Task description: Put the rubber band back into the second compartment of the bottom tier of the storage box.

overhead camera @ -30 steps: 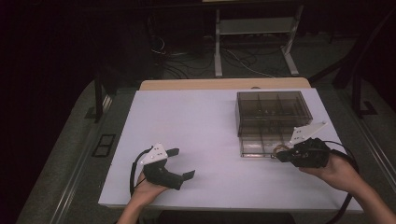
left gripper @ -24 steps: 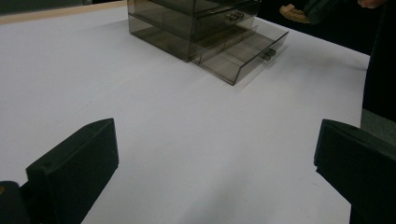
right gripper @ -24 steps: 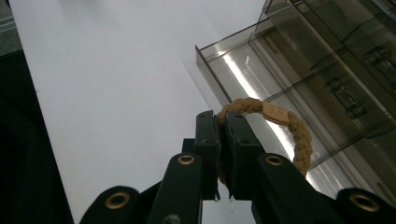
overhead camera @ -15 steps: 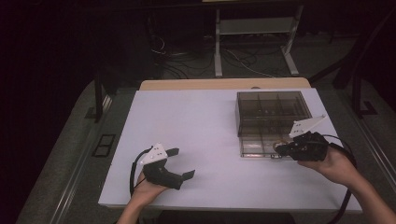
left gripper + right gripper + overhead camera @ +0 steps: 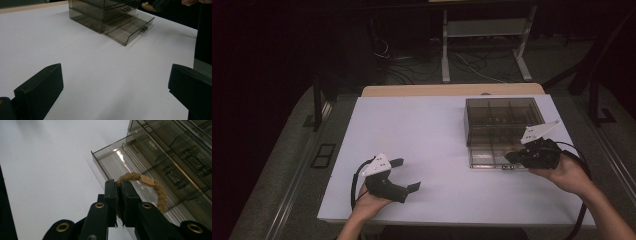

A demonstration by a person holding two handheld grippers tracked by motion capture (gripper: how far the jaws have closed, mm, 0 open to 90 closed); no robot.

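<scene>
A smoked clear plastic drawer box (image 5: 502, 117) stands at the table's right, with its bottom drawer (image 5: 486, 159) pulled out toward me. My right gripper (image 5: 510, 157) hovers at that drawer's front right corner, shut on a tan braided ring (image 5: 160, 192) that carries a small tag. In the right gripper view the jaws (image 5: 118, 185) pinch the ring just above the open drawer (image 5: 117, 162). My left gripper (image 5: 406, 174) rests near the front edge, open and holding nothing. The left gripper view looks between its wide-apart jaws (image 5: 115, 85) at the box (image 5: 100, 15) and the ring (image 5: 148, 5).
The white table top (image 5: 422, 130) lies bare between the two grippers. Upper drawers of the box (image 5: 180, 155) are closed, each with a small knob. A metal stand (image 5: 484, 30) and cables lie on the dark floor behind the table.
My right gripper has shifted slightly away from me with the ring, closer over the open drawer. The left gripper has stayed put.
</scene>
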